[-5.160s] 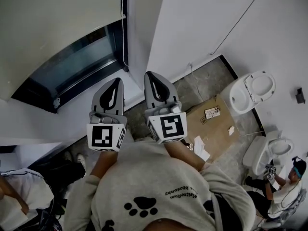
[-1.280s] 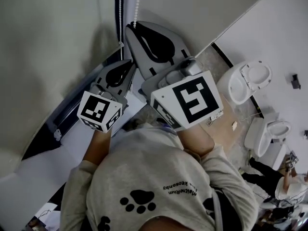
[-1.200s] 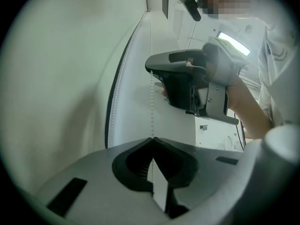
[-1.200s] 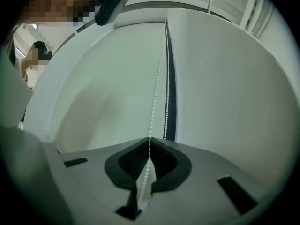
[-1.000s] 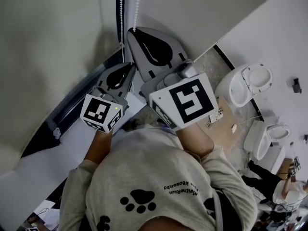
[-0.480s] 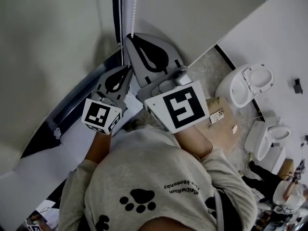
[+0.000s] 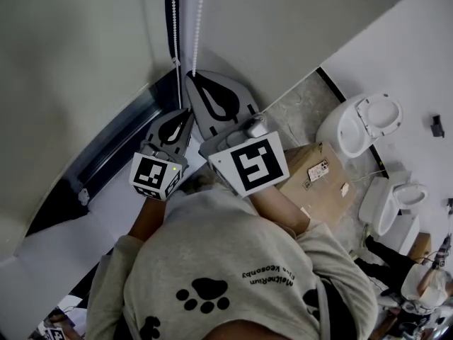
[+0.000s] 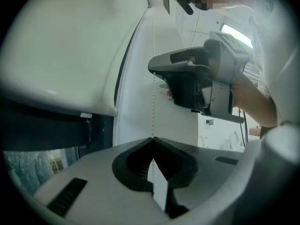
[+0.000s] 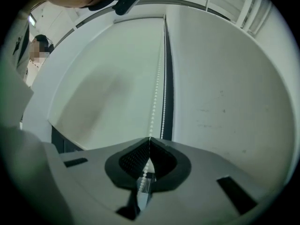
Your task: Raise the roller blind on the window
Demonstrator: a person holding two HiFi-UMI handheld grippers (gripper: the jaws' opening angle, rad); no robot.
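Grip is doubled: we have the right tongs [image 9: 149,138] and, below them, the left tongs [image 8: 152,138] both clamped shut on the bead chain [image 8: 153,111] just beside the roller blind [image 7: 71,62], so a downward haul can wind it up off the window [image 7: 113,144].

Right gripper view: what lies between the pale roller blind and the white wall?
In the right gripper view: a dark vertical frame strip and two strands of white bead chain, one running into the right gripper's shut jaws.
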